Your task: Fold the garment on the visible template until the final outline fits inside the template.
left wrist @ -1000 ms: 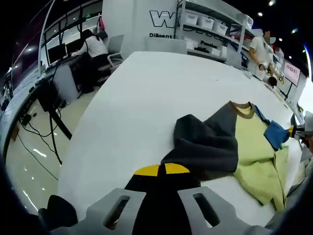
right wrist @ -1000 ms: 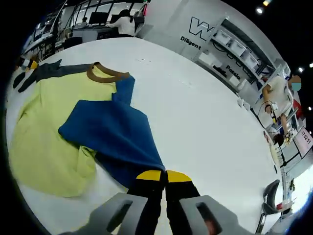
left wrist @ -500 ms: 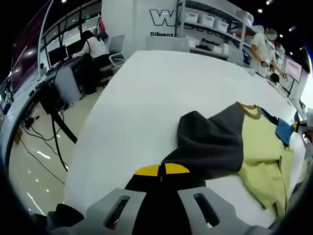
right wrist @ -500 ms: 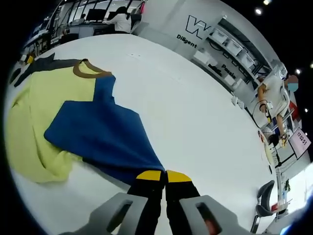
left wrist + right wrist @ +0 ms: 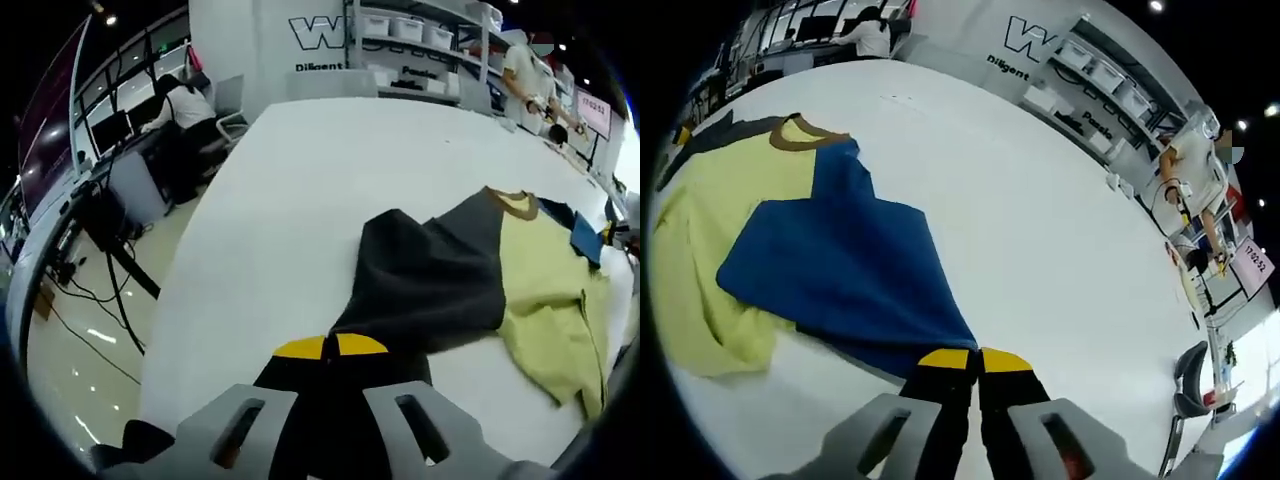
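The garment's grey sleeve (image 5: 430, 285) is clamped by the left gripper (image 5: 330, 347), its blue sleeve (image 5: 845, 275) by the right gripper (image 5: 965, 358).

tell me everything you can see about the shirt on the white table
The colour-block T-shirt looks like soft knit cloth: yellow-green body, brown ribbed collar, one dark grey sleeve and one blue sleeve. It lies rumpled on the white table, its hem bunched. The left gripper is shut on the grey sleeve's edge, and the right gripper is shut on the blue sleeve's edge.
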